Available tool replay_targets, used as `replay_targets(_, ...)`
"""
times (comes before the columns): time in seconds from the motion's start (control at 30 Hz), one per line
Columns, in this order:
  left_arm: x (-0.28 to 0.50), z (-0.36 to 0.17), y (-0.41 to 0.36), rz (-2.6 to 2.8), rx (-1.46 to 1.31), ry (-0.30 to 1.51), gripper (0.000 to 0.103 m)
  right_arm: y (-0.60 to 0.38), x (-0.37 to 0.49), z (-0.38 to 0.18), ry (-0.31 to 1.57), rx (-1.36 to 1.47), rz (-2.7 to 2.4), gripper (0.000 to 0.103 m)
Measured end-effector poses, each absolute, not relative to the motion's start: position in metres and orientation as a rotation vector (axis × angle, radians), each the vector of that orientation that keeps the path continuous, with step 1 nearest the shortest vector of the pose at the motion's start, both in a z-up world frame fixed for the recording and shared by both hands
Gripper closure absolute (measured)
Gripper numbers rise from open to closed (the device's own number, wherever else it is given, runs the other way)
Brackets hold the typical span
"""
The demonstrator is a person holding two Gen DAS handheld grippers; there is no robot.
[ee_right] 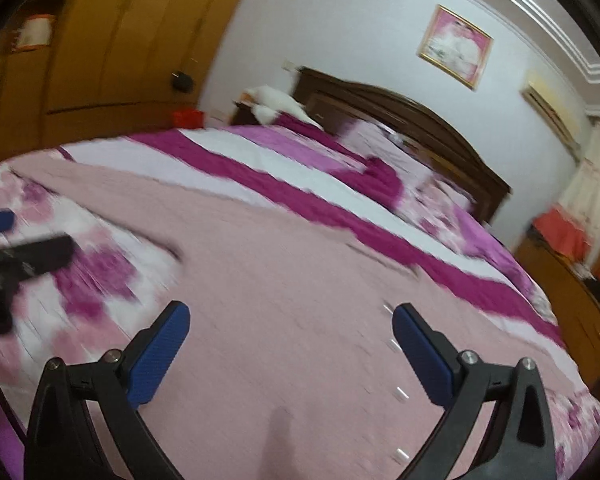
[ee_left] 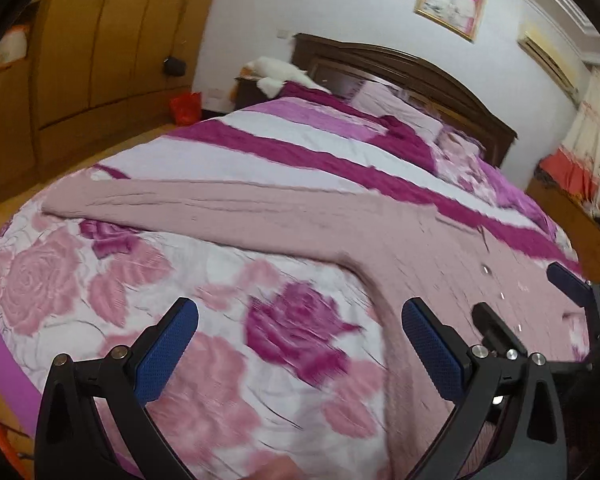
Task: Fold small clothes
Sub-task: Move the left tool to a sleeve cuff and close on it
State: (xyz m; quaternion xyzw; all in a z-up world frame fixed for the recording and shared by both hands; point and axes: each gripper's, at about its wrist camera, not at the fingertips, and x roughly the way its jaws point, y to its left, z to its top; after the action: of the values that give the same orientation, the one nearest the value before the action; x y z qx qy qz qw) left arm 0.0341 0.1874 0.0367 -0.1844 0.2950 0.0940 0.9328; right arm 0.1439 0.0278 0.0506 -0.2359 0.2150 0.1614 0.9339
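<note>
dusty-pink knitted cardigan with small pale buttons (ee_right: 284, 304) lies spread flat on the floral pink-and-magenta quilt (ee_left: 180, 280) of the bed, one long sleeve (ee_left: 204, 204) stretched out sideways. no fold looks made yet, so the whole job seems left. left gripper (ee_left: 300, 344) hangs over the quilt beside the cardigan, jaws wide apart and empty; right gripper (ee_right: 292, 348) hangs over the cardigan's body, likewise spread and holding nothing.

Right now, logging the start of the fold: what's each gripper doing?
Left gripper: open, holding nothing.
Right gripper: open, empty, above the pink garment.
</note>
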Motion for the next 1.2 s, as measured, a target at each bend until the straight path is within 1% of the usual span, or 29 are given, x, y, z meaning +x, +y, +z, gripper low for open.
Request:
replay_targets(0.1,0.035,0.037,0.221,0.232,-0.46,0.586,0.019,0.068,0.145,0.062,0.391,-0.449,0.407,0.001)
replay_targets(0.23,0.032,0.037,0.276,0.325,-0.592,0.505,0.018,0.119,0.153,0.069,0.367,-0.411,0.513,0.001)
replay_targets(0.3,0.04,0.031,0.303,0.357,-0.608,0.552,0.018,0.141,0.158,0.069,0.357,-0.402,0.538,0.001)
replay_targets(0.47,0.044,0.01,0.354,0.423,-0.72,0.582,0.019,0.179,0.167,0.054,0.375,-0.386,0.582,0.001)
replay_targets(0.63,0.048,-0.037,0.406,0.44,-1.054,0.64,0.02,0.201,0.186,0.034,0.449,-0.304,0.625,0.001)
replay_targets(0.7,0.049,-0.047,0.418,0.412,-1.118,0.63,0.02,0.207,0.194,0.026,0.479,-0.276,0.628,0.001)
replay_targets(0.87,0.054,-0.054,0.443,0.342,-1.142,0.546,0.02,0.21,0.212,0.015,0.53,-0.227,0.643,0.001)
replay_targets(0.97,0.059,-0.058,0.466,0.319,-1.189,0.456,0.02,0.211,0.222,0.011,0.538,-0.21,0.644,0.001)
replay_targets(1.13,0.069,-0.063,0.486,0.302,-1.12,0.389,0.02,0.205,0.233,0.009,0.544,-0.177,0.646,0.001)
replay_targets(1.17,0.071,-0.064,0.487,0.309,-1.104,0.39,0.022,0.205,0.234,0.008,0.545,-0.175,0.646,0.001)
replay_targets(1.2,0.071,-0.064,0.486,0.328,-1.092,0.391,0.026,0.202,0.235,0.007,0.55,-0.174,0.645,0.001)
